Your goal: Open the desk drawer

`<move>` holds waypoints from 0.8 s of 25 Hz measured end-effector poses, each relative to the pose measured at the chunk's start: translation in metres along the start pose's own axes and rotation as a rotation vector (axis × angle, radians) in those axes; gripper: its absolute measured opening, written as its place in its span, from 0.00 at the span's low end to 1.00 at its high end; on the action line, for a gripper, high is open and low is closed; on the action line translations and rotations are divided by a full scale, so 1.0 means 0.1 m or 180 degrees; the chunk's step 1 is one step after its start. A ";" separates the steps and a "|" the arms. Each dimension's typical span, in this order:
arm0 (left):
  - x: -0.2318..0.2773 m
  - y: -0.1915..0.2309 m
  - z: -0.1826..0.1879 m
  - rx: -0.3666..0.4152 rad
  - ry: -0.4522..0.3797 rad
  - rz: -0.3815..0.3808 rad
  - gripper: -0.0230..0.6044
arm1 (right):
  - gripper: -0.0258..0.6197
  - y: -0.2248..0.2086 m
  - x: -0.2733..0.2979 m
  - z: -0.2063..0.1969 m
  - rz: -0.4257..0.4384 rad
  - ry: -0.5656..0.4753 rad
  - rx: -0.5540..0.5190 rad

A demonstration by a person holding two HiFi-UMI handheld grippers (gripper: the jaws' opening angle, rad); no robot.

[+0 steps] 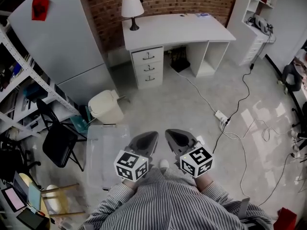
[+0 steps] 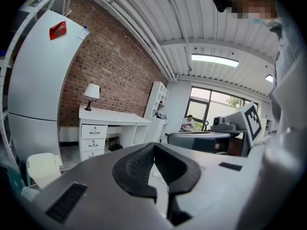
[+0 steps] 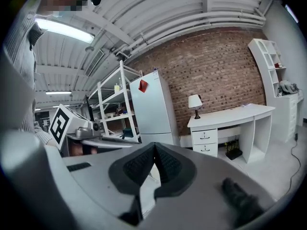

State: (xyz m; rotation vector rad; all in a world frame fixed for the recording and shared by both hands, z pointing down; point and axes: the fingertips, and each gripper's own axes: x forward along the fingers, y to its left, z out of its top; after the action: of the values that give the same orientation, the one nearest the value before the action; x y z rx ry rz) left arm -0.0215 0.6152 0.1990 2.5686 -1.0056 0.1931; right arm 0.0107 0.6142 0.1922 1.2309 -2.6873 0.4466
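Well ahead of the pressed-together, empty left gripper [image 1: 149, 138] and right gripper [image 1: 173, 136] stands the desk drawer [image 1: 147, 56].

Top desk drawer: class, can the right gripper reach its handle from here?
Probably not yet. The right gripper is held shut close to the person's body, and the top drawer of the desk stands well across the floor. Nothing blocks the straight path; a cable lies off to the right.
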 end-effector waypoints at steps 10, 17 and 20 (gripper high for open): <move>0.80 0.30 0.23 -0.0197 -0.0115 0.0183 0.06 | 0.06 -0.81 0.22 0.06 0.0087 0.0120 0.0019; 1.11 0.52 0.24 -0.0295 -0.0020 0.0143 0.06 | 0.06 -1.13 0.47 0.03 0.0125 0.0213 0.0222; 1.25 0.71 0.30 -0.0295 -0.0025 0.0136 0.06 | 0.06 -1.27 0.66 0.05 0.0110 0.0242 0.0235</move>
State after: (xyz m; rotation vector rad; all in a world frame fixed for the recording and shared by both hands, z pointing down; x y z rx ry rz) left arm 0.0223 0.4774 0.2246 2.4682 -1.0479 0.1445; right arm 0.0635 0.4867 0.2302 1.1629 -2.6538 0.5901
